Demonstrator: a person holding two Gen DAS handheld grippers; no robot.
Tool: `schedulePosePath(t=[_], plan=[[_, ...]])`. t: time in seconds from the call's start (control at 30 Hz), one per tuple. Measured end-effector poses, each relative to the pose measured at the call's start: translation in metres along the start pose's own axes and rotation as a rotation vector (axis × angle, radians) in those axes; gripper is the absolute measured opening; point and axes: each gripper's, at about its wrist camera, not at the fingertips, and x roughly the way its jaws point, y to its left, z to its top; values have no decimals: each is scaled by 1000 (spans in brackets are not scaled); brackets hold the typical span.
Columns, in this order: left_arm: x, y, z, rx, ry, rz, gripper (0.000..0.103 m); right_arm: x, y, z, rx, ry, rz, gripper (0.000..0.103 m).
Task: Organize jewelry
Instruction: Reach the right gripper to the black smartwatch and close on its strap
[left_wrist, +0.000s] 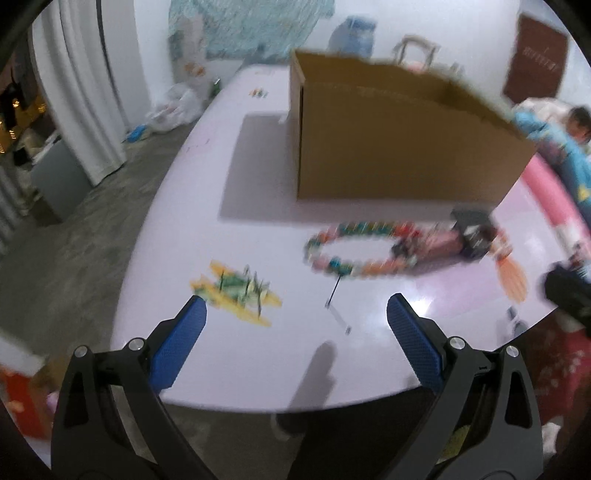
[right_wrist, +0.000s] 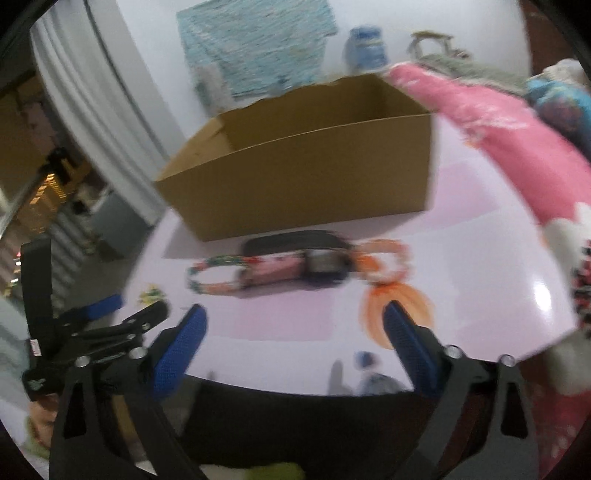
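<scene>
both views motion-blurred. left gripper (left_wrist: 295, 310) low over the pale surface (left_wrist: 258, 362), blue fingers (left_wrist: 181, 339) spread wide, nothing between them. right gripper (right_wrist: 293, 317) likewise, fingers (right_wrist: 406, 332) spread and empty.

open cardboard box (left_wrist: 399, 147) stands at the back of the surface. in front of it, a multicoloured bead necklace (left_wrist: 332, 254) lying in a loop, touching a dark watch-like piece (left_wrist: 474, 236). orange tasselled bracelet (right_wrist: 388, 258) just beside that, right end of the row. yellow-green hair ornament (left_wrist: 236, 291) lies apart, near the left finger. a thin pin (left_wrist: 334, 295) lies just below the necklace.
</scene>
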Motion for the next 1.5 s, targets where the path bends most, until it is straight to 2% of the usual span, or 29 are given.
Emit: schedulePosePath(t=[0.03,0.1,0.27,0.4,0.5,0.53,0.57,0.7,0.77,0.9,0.93,0.97,1.0,1.17,1.23,1.4,1.5], plan=[[-2,4,2,-11,-36,-30,95,6,4,2,-3,15,21,84],[-1,6,8,-15,-59,-43,95,19,11,8,-4,47,69,77],[15,12,25,-32,-25,-86,95,40,22,18,-4,100,119,65],[18,12,32,-42,-28,-122,95,36,17,21,-13,102,110,61],[17,-1,34,-7,-43,-176,94,24,6,22,-35,68,42,61],[18,-9,35,23,-49,-183,91,19,2,23,-54,54,7,61],[19,-16,34,51,-51,-185,82,17,2,24,-78,42,-25,61],[30,-41,33,147,-26,-193,57,15,3,28,-222,18,-113,61],[35,-52,33,176,-17,-207,44,21,6,31,-304,22,-128,61],[39,-66,31,212,-19,-205,28,40,11,36,-436,57,-120,61],[40,-68,31,212,-16,-208,25,43,9,38,-446,61,-112,56],[40,-70,32,212,-15,-209,24,45,6,40,-444,65,-95,46],[39,-72,31,212,-16,-211,24,49,4,44,-429,74,-79,42],[33,-81,30,241,-19,-263,24,42,-30,64,-204,60,73,16],[31,-89,31,261,-25,-286,25,37,-48,69,-103,52,134,13],[35,-110,36,287,-13,-330,27,36,-67,70,0,41,221,10],[37,-126,39,339,-21,-321,36,38,-78,67,71,47,288,8]])
